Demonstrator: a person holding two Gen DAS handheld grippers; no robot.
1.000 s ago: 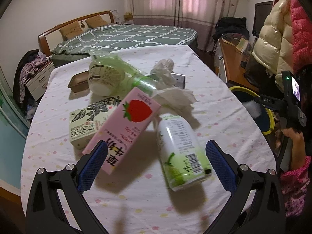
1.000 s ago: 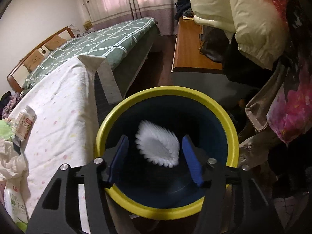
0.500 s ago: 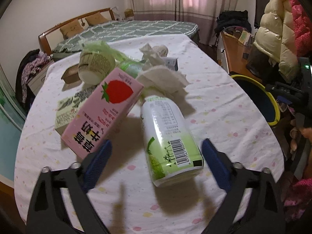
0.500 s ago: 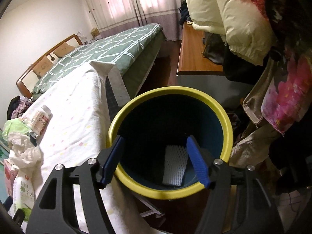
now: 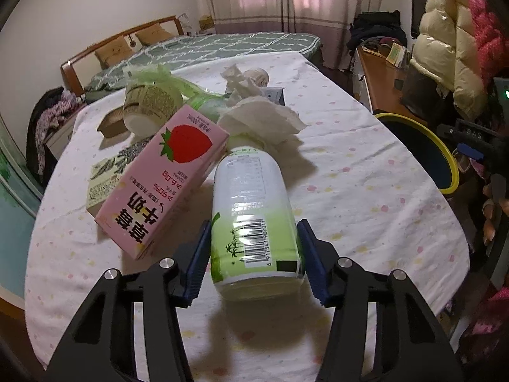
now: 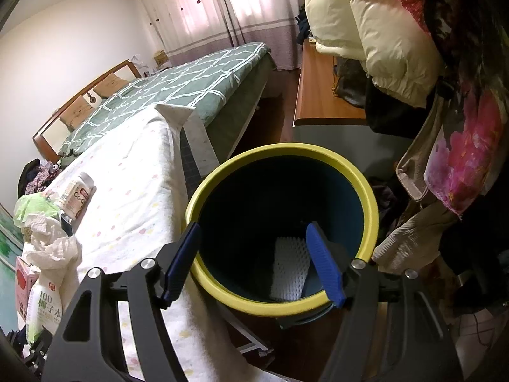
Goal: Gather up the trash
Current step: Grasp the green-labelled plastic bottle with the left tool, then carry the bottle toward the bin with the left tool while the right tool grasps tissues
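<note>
A white and green bottle [image 5: 251,219] lies on the table [image 5: 366,210]. My left gripper [image 5: 254,258] is around its base, jaws closed against its sides. A pink strawberry milk carton [image 5: 162,187] leans beside it, with crumpled tissue [image 5: 261,121], a green cup [image 5: 149,108] and a green carton [image 5: 108,172] behind. My right gripper [image 6: 254,261] is open and empty above the yellow-rimmed bin [image 6: 283,305], which holds a white foam net [image 6: 291,267]. The bottle also shows in the right wrist view [image 6: 44,308].
The bin [image 5: 426,146] stands off the table's right edge. A small white jar [image 6: 78,195] lies on the table near the tissue [image 6: 54,248]. A bed [image 6: 178,86], a wooden desk [image 6: 321,95] and hanging coats [image 6: 397,31] surround the area.
My left gripper moved forward and closed around the bottle's base. My right gripper let the white foam net drop into the bin, then rose and opened wider.
</note>
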